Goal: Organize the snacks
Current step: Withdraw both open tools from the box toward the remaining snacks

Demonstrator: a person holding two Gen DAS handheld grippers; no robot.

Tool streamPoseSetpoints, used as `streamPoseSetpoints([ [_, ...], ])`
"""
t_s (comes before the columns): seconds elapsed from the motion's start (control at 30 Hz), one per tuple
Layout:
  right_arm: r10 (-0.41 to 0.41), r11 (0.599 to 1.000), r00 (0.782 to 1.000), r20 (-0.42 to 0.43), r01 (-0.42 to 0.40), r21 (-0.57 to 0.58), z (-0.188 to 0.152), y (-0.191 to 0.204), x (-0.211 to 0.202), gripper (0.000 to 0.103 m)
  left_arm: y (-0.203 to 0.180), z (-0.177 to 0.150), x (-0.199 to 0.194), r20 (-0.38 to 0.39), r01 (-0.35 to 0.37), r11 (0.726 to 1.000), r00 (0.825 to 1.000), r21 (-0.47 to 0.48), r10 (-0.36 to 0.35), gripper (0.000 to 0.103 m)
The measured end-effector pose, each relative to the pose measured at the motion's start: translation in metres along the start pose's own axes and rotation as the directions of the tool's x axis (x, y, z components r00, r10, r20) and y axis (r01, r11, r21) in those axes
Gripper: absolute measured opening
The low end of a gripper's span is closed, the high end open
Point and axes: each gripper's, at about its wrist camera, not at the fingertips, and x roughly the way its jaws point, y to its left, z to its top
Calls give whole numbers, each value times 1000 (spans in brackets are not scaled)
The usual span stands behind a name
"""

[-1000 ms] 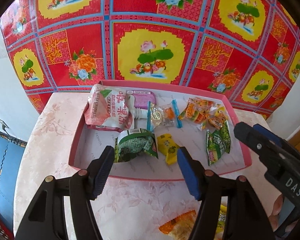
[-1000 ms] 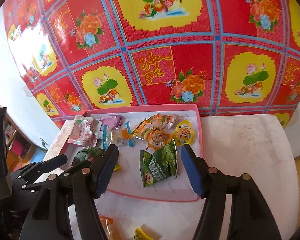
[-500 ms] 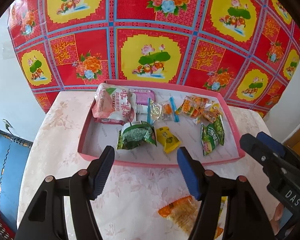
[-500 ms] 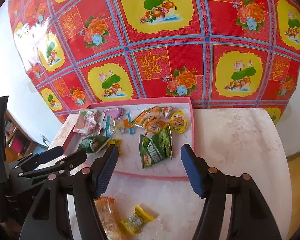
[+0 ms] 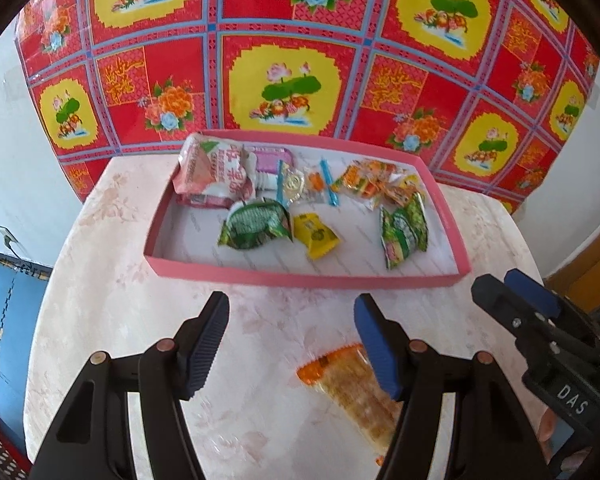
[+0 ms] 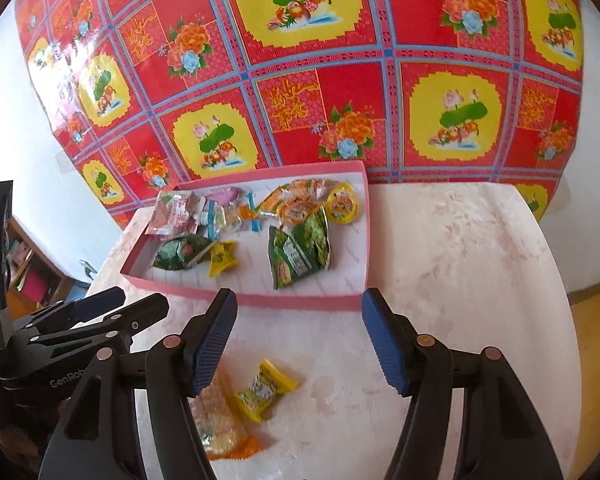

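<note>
A shallow pink tray rests on the pale round table and holds several snack packets, among them a green bag and a small yellow one. On the tabletop nearer me lie an orange cracker packet and a small yellow candy. My left gripper hovers open above the table, the cracker packet just under its right finger. Over the candy hangs my right gripper, open and empty; it also shows at the right in the left wrist view.
A red and yellow flowered cloth hangs on the wall behind the table. The table's rounded edge drops off at the left toward a blue floor mat. A shelf stands low at the left in the right wrist view.
Both grippers have drawn back from the tray toward the near side of the table. The tray now sits farther off, and the cracker packet and yellow candy have come into fuller view below the fingers.
</note>
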Motion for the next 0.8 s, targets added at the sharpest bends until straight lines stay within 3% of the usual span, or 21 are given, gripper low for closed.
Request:
streamPoseSetpoints([
  [0.8,-24,998,999,-22,25,63,-30,-24,-17,66,-47,-31,0,-148,88,994,986,71,-77,68],
])
